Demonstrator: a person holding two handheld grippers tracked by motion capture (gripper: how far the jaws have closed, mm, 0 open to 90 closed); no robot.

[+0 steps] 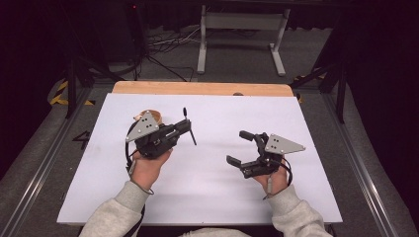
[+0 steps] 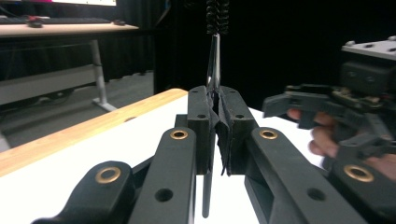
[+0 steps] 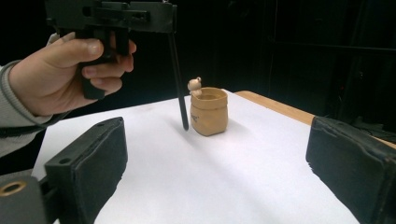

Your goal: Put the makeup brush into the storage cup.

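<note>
My left gripper [image 1: 186, 128] is shut on a thin black brush [image 1: 189, 126]. In the left gripper view the jaws [image 2: 217, 112] pinch the wire stem, with the black bristles [image 2: 217, 14] above and the dark handle [image 2: 206, 196] hanging below. A small tan pot [image 3: 208, 112] with a tiny bear figure [image 3: 194, 86] on its rim stands on the white board, and the brush handle [image 3: 178, 79] ends just left of it. In the high view the pot [image 1: 155, 116] peeks out behind the left gripper. My right gripper [image 1: 239, 147] is open with nothing between its pads [image 3: 88, 156].
The white board [image 1: 207, 197] covers a wooden table whose bare far edge [image 1: 202, 88] shows. Beyond it stand a desk frame's grey legs [image 1: 201, 44] and floor cables [image 1: 163, 49]. Metal rails [image 1: 363, 182] run along both sides.
</note>
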